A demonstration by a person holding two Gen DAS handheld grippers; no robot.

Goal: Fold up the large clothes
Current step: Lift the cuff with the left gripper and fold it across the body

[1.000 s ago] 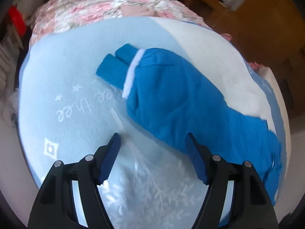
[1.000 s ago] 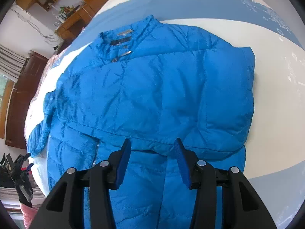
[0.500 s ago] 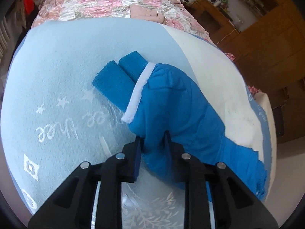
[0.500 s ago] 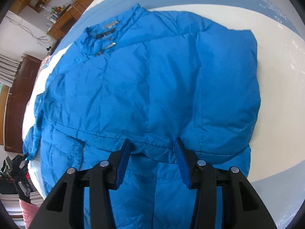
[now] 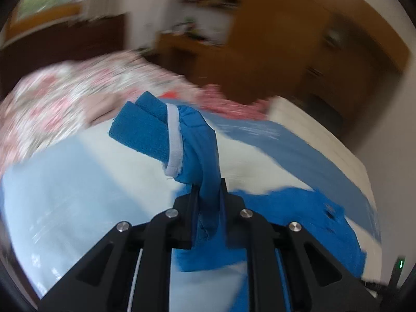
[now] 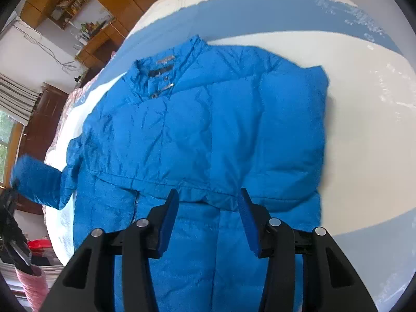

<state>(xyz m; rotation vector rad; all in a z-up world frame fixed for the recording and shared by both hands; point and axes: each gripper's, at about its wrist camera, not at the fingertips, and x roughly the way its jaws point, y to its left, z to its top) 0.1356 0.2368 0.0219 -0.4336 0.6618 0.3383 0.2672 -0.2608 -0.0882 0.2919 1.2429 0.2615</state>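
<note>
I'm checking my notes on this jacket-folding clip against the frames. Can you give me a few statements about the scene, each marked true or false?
1. The left gripper is shut on the blue sleeve. True.
2. The right gripper is clamped on the jacket's hem. False: its jaws stand open above the blue jacket, with nothing pinched between them.
3. The sleeve's cuff has a white band beside it. True.
4. The jacket lies collar down, towards the right gripper. False: the collar is at the far end, away from the gripper.
5. The jacket lies on a bare wooden floor. False: it lies on a light blue and white blanket.
</note>
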